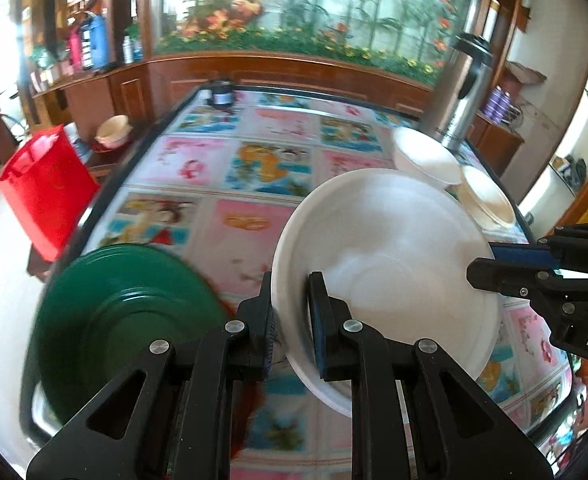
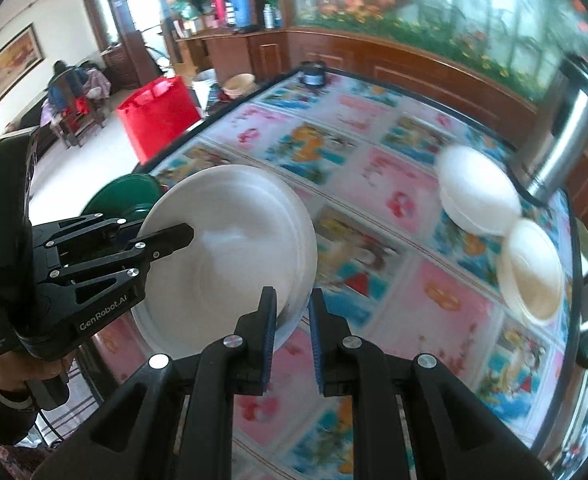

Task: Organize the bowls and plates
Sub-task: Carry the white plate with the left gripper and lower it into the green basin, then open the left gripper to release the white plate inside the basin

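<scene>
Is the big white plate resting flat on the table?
No, the white plate is tilted above the tablecloth, its rim pinched by the left tongs and right tongs.

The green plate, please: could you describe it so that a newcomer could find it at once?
Start from the table with the bright cartoon-tile cloth. At its near corner, on the side where the red bag stands on the floor, lies the green plate, left of the white plate that both grippers hold. It is the only dark green dish; the others are white or cream.

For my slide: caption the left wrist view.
Both grippers hold one white plate above the patterned table.
</scene>
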Available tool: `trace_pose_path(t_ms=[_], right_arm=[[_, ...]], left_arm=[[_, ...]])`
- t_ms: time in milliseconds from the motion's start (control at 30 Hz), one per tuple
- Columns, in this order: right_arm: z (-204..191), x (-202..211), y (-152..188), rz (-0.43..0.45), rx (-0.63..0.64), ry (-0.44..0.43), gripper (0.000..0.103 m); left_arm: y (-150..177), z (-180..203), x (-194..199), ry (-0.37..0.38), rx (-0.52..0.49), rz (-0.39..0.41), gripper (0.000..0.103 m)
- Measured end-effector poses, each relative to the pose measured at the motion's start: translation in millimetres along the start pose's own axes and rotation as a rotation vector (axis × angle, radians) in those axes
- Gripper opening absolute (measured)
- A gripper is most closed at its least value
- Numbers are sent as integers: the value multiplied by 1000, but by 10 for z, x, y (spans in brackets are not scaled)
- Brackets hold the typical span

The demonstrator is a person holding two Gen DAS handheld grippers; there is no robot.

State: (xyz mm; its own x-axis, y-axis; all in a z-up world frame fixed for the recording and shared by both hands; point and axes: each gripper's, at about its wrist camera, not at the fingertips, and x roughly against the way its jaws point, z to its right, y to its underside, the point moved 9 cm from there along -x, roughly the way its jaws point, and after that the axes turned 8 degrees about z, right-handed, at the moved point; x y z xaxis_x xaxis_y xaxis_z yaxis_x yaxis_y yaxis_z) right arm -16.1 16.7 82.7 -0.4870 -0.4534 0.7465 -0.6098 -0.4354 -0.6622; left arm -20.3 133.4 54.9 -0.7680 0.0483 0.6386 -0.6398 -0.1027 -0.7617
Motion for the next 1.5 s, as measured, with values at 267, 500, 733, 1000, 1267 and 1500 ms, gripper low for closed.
trace_pose_path(t_ms=[267,500,733,1000,1267,1500], right_arm=[[-566,-198,-197,-7,84,-65,17],[-955,-346,-281,-26,138,-108,17],[-1225,-555,-238,-69,174,-133,18],[-1331,-683,-199,-100,185,-141,18],[-1366,-827,-153,-131,184,-141,18],[-1380,-968,-85,-163,189,-135,18]], left_arm=[[71,-593,267,-72,48,22,15],[197,-1014,404,-121,92,20,15],[368,-1306,386,-145,138,-6,15],[475,-1408,330,-148,159,-26,15],[542,-1450,238,-167,153,-50,15],[634,-1500,121,-196,130,-68,16]])
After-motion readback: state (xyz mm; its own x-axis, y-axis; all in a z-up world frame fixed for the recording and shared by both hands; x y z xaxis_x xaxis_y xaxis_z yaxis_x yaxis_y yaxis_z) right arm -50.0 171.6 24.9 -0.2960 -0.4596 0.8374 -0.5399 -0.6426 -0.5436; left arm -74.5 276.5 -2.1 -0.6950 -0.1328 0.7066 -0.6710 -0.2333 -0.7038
